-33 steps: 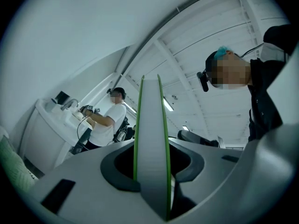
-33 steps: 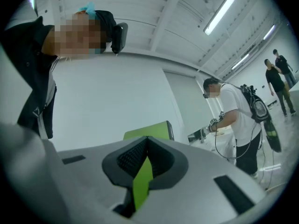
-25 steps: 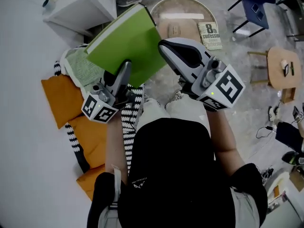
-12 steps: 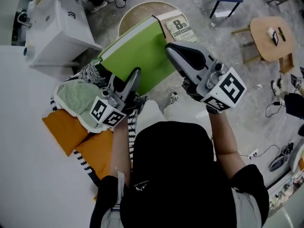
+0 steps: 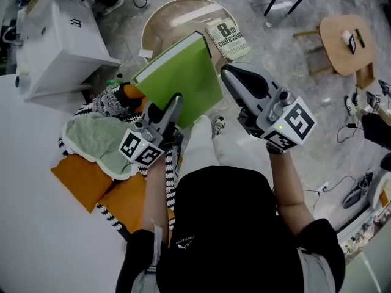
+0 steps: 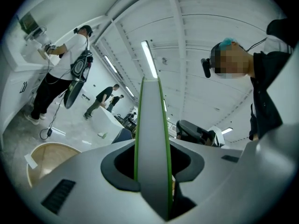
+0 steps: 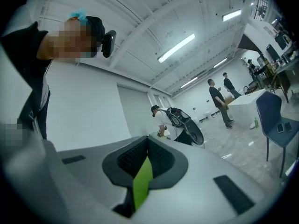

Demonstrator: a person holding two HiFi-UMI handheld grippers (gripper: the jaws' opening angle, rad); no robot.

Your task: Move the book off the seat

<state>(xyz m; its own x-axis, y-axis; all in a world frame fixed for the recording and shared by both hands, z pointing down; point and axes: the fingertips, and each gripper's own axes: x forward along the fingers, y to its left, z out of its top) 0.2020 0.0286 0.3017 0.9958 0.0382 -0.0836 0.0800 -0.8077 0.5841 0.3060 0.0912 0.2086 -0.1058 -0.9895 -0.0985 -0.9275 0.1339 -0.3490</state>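
- We are holding the green book (image 5: pixel 183 78) up in the air with both grippers, in front of our knees and over the floor.
- The left gripper (image 5: pixel 175 102) is pinching the book's near edge with its jaws.
- In the left gripper view the book is standing edge-on between the pads, with a grey page block between two green covers. The jaws are staying partly spread around its thickness.
- The right gripper (image 5: pixel 230 75) is pinching the book's right side with its jaws. In the right gripper view only a green sliver of cover is showing between the ribbed black pads.
- The book is tilting, and in the head view its far corner is overlapping the rim of the round wooden counter (image 5: pixel 160 18).
- A second book (image 5: pixel 231 38) printed "8th confession" is lying at that counter's edge, just beside the green book's far corner.
- The orange seat cushions (image 5: pixel 79 176) are lying to our left, carrying a light green cloth (image 5: pixel 98 136) and a black-and-white zigzag fabric (image 5: pixel 113 99). The green book is touching none of them.
- A white box (image 5: pixel 55 41) is sitting beyond the cushions.
- We are seeing a person with a bag (image 6: pixel 70 69) standing far back in the left gripper view.
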